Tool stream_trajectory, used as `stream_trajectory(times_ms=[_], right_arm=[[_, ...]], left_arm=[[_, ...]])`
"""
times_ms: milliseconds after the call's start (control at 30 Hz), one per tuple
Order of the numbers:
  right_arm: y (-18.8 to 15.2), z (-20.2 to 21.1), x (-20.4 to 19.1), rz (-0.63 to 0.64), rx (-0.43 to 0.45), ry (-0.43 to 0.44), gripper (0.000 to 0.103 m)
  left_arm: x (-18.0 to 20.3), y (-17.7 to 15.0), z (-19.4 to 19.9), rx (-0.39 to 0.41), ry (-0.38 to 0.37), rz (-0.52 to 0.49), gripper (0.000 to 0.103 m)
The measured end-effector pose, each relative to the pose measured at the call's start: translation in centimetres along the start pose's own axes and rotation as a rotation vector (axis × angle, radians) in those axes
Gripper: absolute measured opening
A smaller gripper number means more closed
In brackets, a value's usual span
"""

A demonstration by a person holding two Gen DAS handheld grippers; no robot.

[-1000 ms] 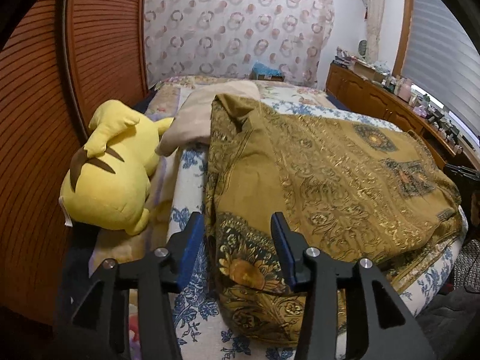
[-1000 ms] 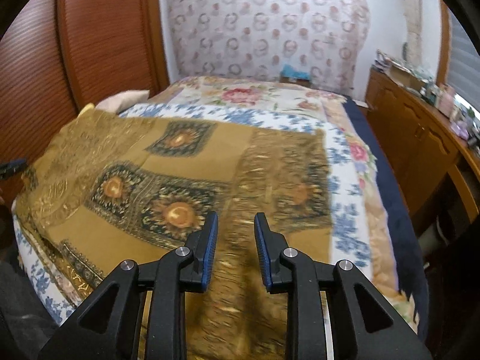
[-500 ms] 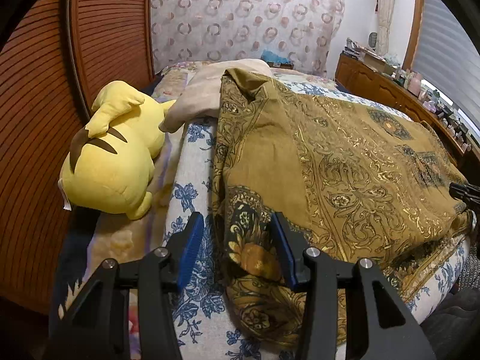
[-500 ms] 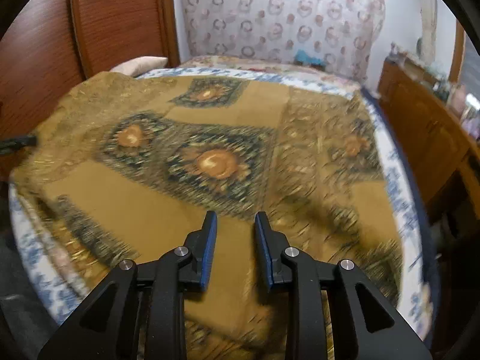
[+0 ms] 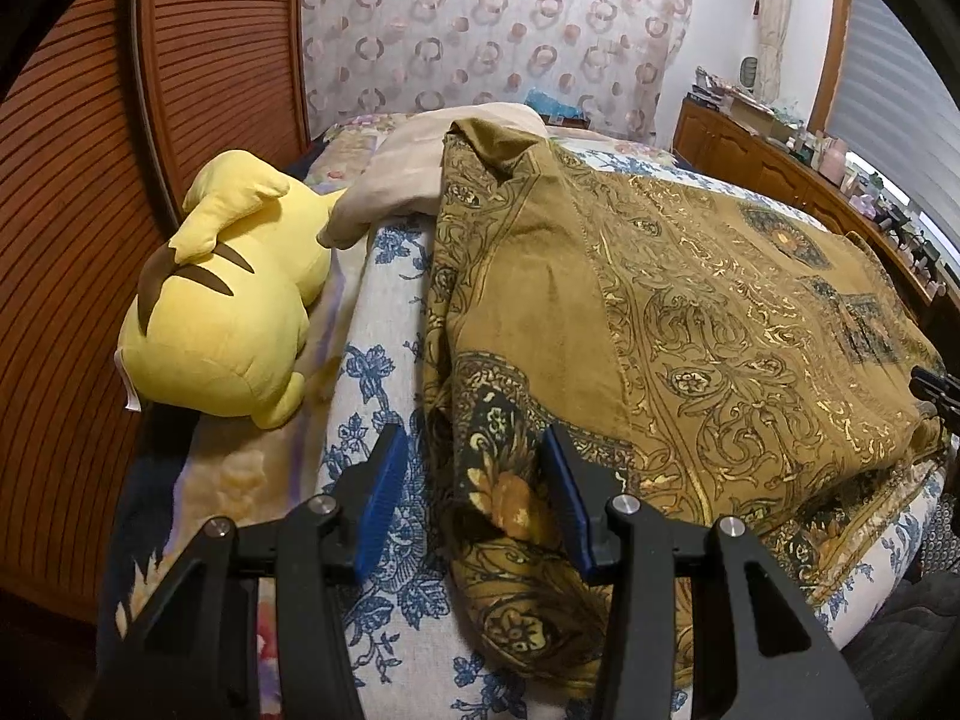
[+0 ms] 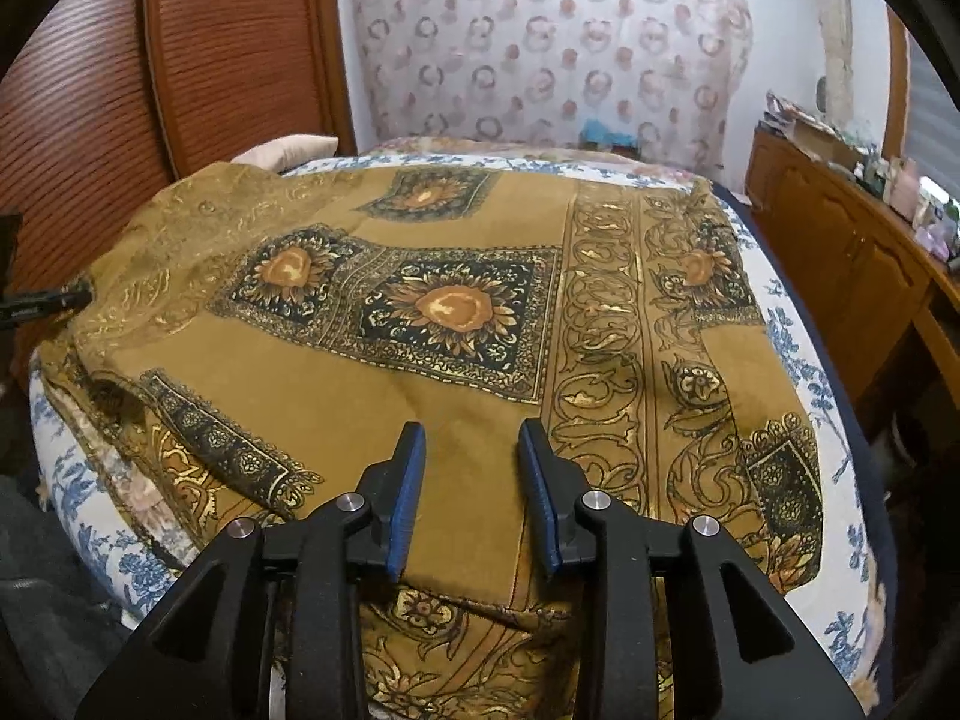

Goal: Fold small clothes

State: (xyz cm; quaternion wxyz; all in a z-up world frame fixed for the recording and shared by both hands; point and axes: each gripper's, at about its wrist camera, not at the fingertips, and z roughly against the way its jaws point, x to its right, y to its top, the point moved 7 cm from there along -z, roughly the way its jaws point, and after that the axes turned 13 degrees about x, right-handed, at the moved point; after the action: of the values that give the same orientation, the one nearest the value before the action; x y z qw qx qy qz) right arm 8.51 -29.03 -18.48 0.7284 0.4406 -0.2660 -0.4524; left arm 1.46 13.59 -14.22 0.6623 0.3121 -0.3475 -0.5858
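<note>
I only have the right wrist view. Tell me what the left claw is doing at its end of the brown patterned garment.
Observer: The left claw is open, with its pads pressing on nothing. The side edge of the brown garment shows between its fingers.
Operator: Report anything beside that edge.
Observer: A yellow plush toy lies on the bed to the left of the garment and apart from it, with a strip of blue-flowered sheet between them.
Operator: Say what touches the toy.
Observer: The corner of a beige cushion appears to touch its top.
</note>
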Motion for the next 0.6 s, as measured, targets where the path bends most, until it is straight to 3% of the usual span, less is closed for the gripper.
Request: stream_trajectory(times_ms=[200, 333, 433, 500, 600], right_arm=[[0.2, -0.2, -0.1, 0.013, -0.010, -0.004, 0.035], [0.2, -0.3, -0.1, 0.016, -0.002, -0.005, 0.036], [0.1, -0.3, -0.1, 0.013, 0.000, -0.003, 0.037], [0.1, -0.3, 0.0, 0.018, -0.002, -0.005, 0.043], [0.1, -0.5, 0.1, 0.018, -0.002, -0.014, 0.055]], left_arm=[[-0.1, -0.1, 0.2, -0.005, -0.006, 0.000, 0.045], [0.2, -0.3, 0.8, -0.004, -0.052, 0.026, 0.043], [0.3, -0.3, 0.8, 0.003, -0.049, 0.026, 0.034], [0.6, -0.3, 0.7, 0.004, -0.063, 0.024, 0.004], [2.2, 1.0, 1.4, 0.037, -0.151, 0.042, 0.001]])
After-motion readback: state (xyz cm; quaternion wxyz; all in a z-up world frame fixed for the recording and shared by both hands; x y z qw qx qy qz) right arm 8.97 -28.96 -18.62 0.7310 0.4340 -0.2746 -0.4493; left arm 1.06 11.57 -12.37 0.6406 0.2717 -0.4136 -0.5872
